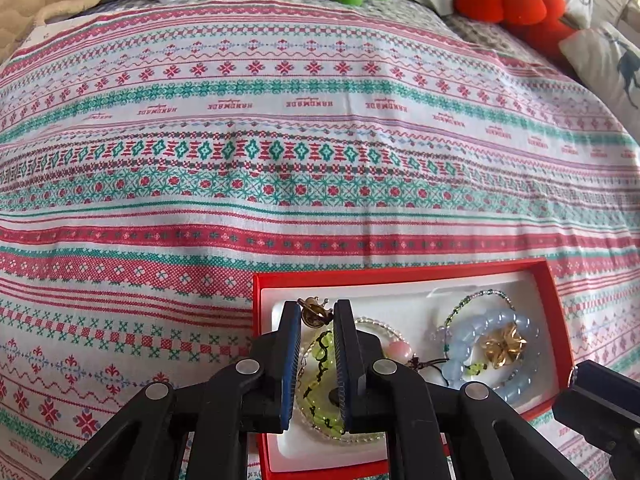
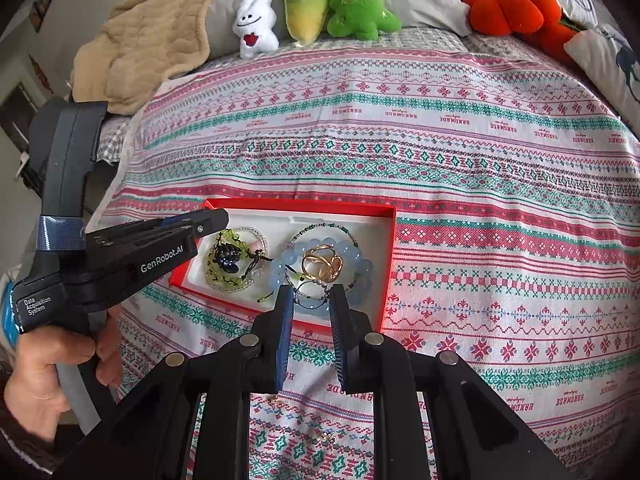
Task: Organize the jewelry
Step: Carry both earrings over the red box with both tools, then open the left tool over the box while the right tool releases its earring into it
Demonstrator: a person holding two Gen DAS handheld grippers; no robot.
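Observation:
A red box with a white liner lies on the patterned cloth; it also shows in the right wrist view. Inside lie a pale blue bead bracelet, a gold flower clip, a green bead bracelet and thin bead strings. My left gripper is over the box's left part, shut on a small gold crown brooch at its fingertips. My right gripper is open and empty, hovering at the box's near edge by the blue bracelet. Two small gold pieces lie on the cloth below it.
Plush toys stand along the back: white, yellow-green, green and an orange pumpkin. A beige blanket lies at back left. The left gripper's body reaches over the box's left end.

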